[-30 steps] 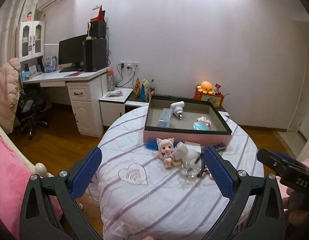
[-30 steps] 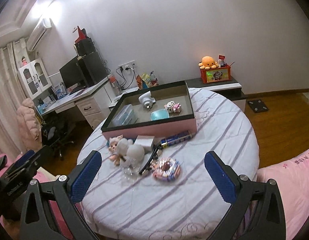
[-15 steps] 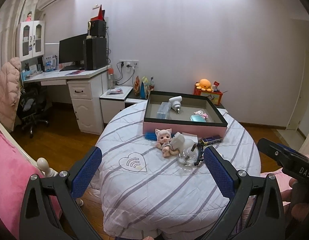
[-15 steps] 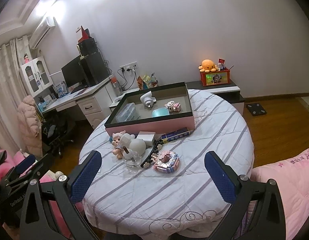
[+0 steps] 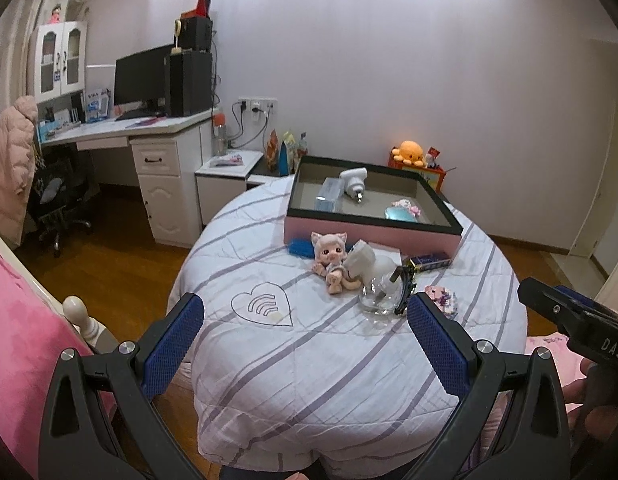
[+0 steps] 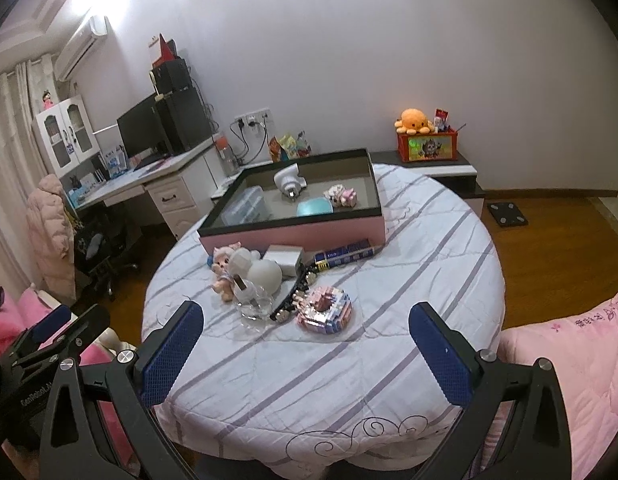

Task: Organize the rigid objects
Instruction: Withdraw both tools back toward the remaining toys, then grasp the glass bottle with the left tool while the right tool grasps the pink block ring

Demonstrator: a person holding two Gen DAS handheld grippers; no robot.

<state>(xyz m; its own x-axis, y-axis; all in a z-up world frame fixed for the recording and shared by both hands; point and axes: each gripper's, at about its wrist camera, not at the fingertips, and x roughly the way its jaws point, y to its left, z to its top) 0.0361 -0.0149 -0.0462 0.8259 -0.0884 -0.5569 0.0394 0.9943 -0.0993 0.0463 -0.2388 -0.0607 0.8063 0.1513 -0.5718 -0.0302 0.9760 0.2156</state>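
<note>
**Tray part filled, a cluster still waiting**

Four things already lie inside the pink tray (image 6: 293, 236), in the upper middle of the right wrist view: a white plug adapter (image 6: 289, 180), a clear box (image 6: 245, 208), a teal case (image 6: 313, 208) and a small pink toy (image 6: 341, 196). Left on the tabletop (image 6: 389, 280), just below the tray's front wall, are a doll (image 5: 329, 256), a glass bottle (image 5: 377, 292), a white box (image 6: 283, 258), a blue pack (image 6: 343, 256) and a pink block ring (image 6: 324, 309).

The left gripper (image 5: 305, 330) and right gripper (image 6: 305, 338) both hang released and hold nothing. The cluster sits above and between each pair of jaws, apart from them; the block ring lies nearest the right one.
</note>
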